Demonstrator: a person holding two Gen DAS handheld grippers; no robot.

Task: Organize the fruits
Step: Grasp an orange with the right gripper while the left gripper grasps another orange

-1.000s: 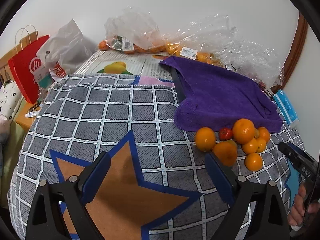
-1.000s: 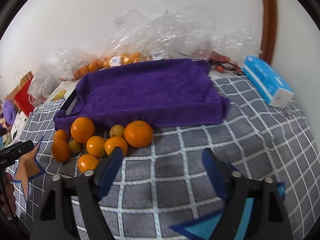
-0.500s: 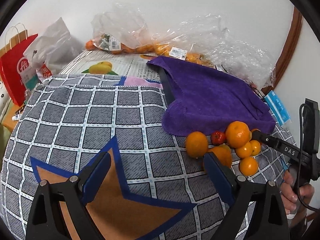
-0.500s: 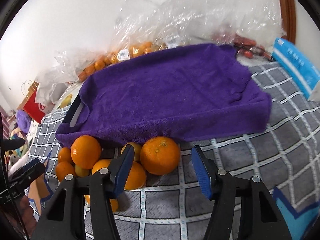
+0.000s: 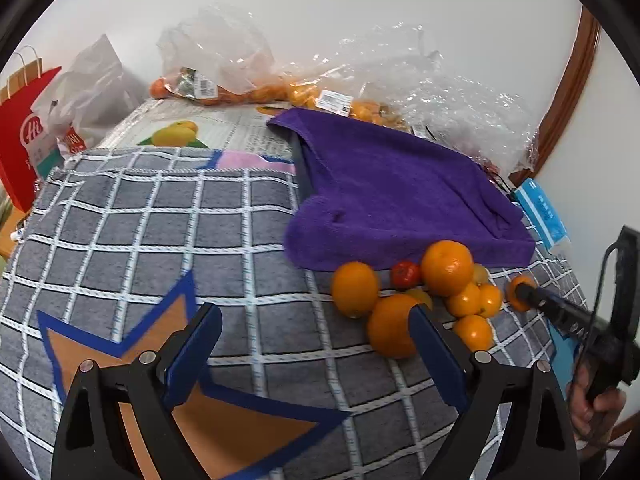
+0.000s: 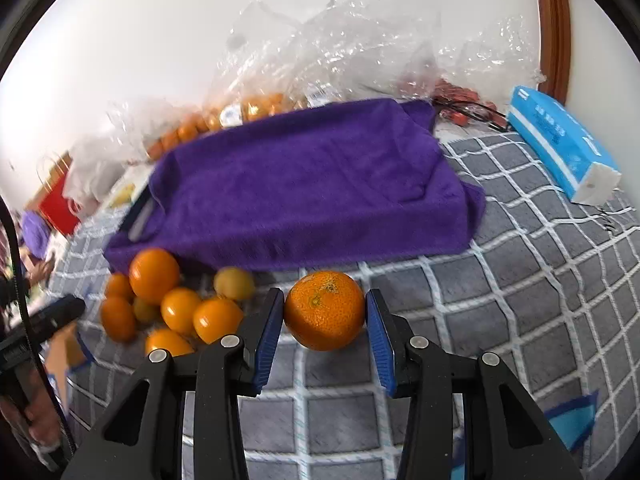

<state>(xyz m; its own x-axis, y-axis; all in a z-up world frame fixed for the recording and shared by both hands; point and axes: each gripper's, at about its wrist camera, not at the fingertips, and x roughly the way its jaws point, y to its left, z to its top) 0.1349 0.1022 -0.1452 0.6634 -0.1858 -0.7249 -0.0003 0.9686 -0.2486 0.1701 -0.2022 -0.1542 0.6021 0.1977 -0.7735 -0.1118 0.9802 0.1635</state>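
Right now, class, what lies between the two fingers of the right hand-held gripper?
A large orange sits between the closing fingers of the right hand-held gripper, resting on the checked cloth; the right wrist view shows it.

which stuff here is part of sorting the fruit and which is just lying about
Part of the job:
- big orange, between the closing right tool's pads
- loose pile of oranges
- small red fruit
- purple towel

Lying about:
- blue tissue pack
- plastic bags
- red paper bag
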